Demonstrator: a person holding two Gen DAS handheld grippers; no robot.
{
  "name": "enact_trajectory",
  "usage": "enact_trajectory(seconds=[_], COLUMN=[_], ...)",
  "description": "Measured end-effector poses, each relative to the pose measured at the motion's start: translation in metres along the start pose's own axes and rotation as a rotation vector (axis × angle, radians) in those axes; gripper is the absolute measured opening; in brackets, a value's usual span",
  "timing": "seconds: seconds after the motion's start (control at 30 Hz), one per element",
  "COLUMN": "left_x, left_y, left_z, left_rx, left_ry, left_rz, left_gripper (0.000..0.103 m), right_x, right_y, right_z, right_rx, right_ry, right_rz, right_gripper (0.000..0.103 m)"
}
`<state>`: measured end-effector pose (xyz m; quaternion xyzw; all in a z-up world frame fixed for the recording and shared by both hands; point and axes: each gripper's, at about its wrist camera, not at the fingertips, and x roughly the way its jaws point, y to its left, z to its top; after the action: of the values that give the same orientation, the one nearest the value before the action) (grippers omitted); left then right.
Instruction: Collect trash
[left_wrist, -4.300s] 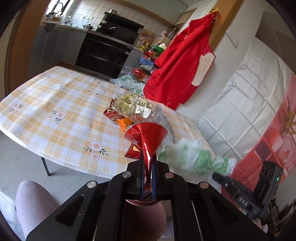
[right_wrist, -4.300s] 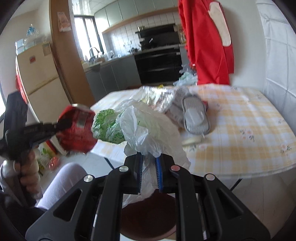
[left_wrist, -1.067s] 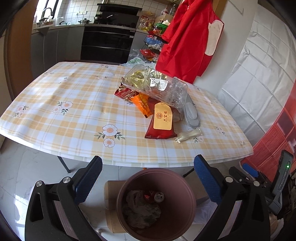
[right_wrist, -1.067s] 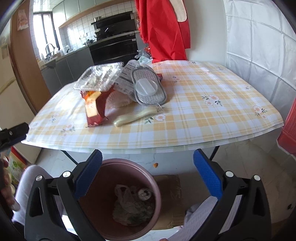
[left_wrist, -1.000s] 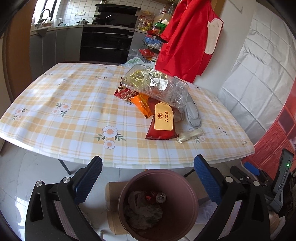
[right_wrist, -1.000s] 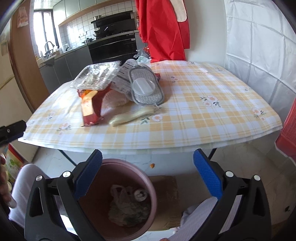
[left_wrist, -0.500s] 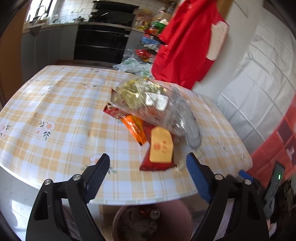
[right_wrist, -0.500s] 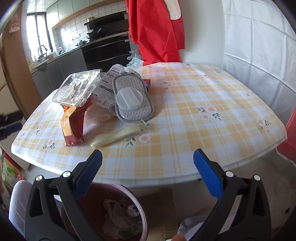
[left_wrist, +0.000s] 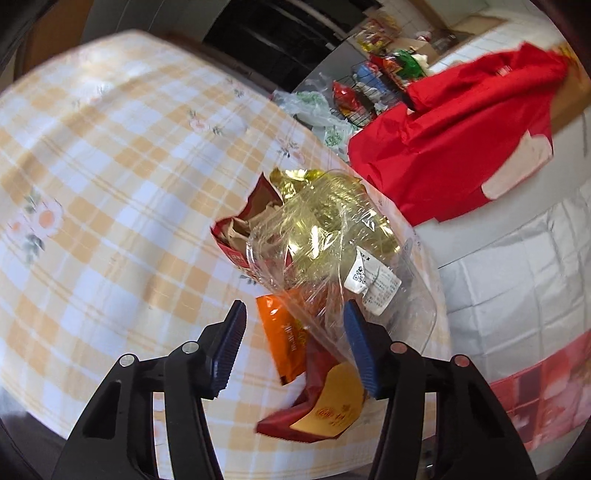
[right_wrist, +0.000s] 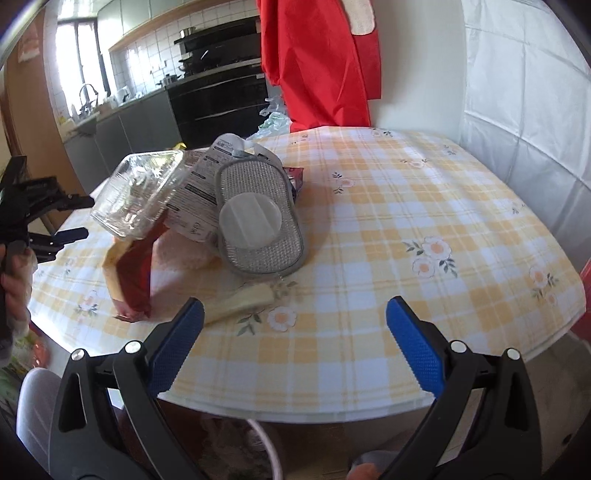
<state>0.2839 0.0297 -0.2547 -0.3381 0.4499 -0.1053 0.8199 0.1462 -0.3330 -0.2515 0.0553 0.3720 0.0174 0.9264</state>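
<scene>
A pile of trash lies on the checked table (left_wrist: 110, 192). A clear plastic clamshell box (left_wrist: 332, 251) with gold wrappers lies on top, over an orange packet (left_wrist: 284, 332) and a dark red packet (left_wrist: 325, 406). My left gripper (left_wrist: 295, 343) is open, its jaws on either side of the box's near corner and the orange packet. In the right wrist view the same box (right_wrist: 140, 192) sits left, beside a grey mesh pad (right_wrist: 258, 221), printed wrapper (right_wrist: 201, 192) and a pale wrapper stick (right_wrist: 240, 301). My right gripper (right_wrist: 295, 343) is open and empty at the table's near edge.
A red apron (right_wrist: 317, 62) hangs on the wall behind the table. A rim of the pink trash bin (right_wrist: 266, 450) shows below the table edge. Kitchen counters and an oven (right_wrist: 218, 99) stand at the back. The left gripper (right_wrist: 44, 218) shows at the right view's left edge.
Both grippers rose from over the bin toward the table. My left gripper moved close to the trash pile and narrowed around the clear box's corner. The right stays wide open.
</scene>
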Motion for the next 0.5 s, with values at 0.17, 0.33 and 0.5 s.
enact_trajectory(seconds=[0.17, 0.33, 0.5], left_x=[0.023, 0.032, 0.038], left_y=[0.012, 0.011, 0.011], left_z=[0.007, 0.009, 0.01], left_rx=[-0.097, -0.069, -0.065], left_ry=[0.029, 0.046, 0.061], left_rz=[-0.048, -0.033, -0.042], left_gripper=[0.053, 0.053, 0.048], right_x=[0.027, 0.065, 0.108], right_y=[-0.007, 0.009, 0.029], right_z=[0.018, 0.04, 0.057], right_rx=[0.011, -0.066, -0.156], right_ry=[0.017, 0.035, 0.089], right_rz=[0.059, 0.128, 0.136], right_gripper=[0.097, 0.097, 0.097])
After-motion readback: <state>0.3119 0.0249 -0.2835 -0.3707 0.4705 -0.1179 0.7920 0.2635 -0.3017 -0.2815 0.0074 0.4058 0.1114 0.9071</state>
